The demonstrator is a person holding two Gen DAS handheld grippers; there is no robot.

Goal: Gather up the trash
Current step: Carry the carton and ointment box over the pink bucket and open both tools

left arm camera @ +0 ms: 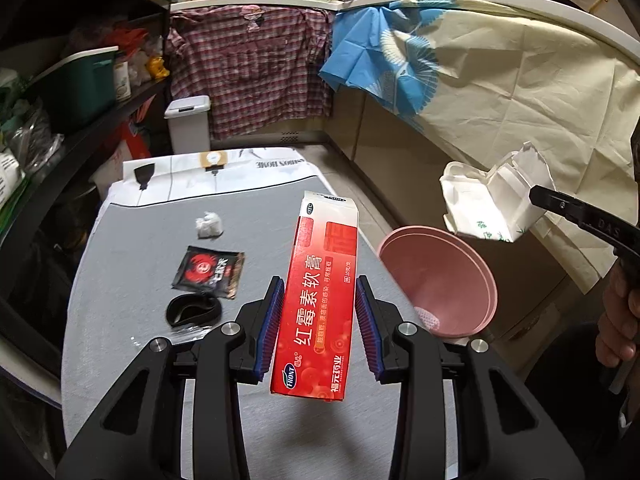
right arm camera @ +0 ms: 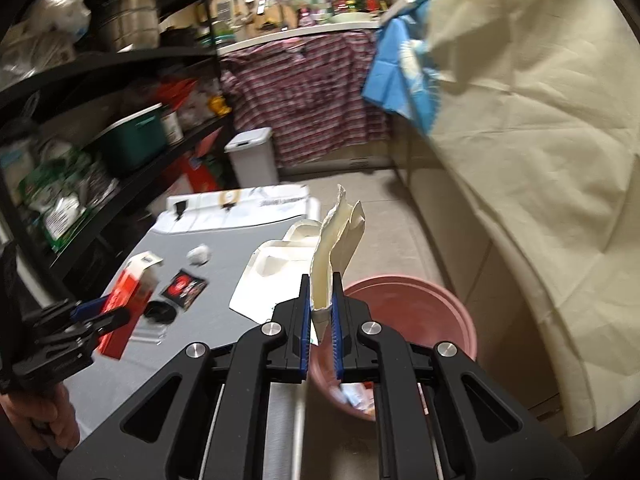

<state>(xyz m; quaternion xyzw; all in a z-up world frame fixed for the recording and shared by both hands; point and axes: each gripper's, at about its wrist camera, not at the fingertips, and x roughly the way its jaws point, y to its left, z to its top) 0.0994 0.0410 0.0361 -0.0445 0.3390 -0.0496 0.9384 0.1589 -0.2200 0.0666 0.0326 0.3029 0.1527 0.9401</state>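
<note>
Left wrist view: my left gripper [left arm camera: 318,330] holds the red ointment box [left arm camera: 318,300] upright, lifted above the grey table [left arm camera: 120,280]. The pads sit close on both sides, though a thin gap shows on the right, so the grip may be loose. The pink bin [left arm camera: 440,284] stands off the table's right edge. A black sachet [left arm camera: 208,272], a tissue wad [left arm camera: 208,225] and a black ring [left arm camera: 194,310] lie uncollected on the table.

Right wrist view: my right gripper [right arm camera: 320,328] is clamped on a white paper bag [right arm camera: 336,256], which hangs over the bin's near rim [right arm camera: 404,312]. The frame is blurred.

Risks: the box may slip out short of the bin. The floppy bag could catch the rim and fall outside.
</note>
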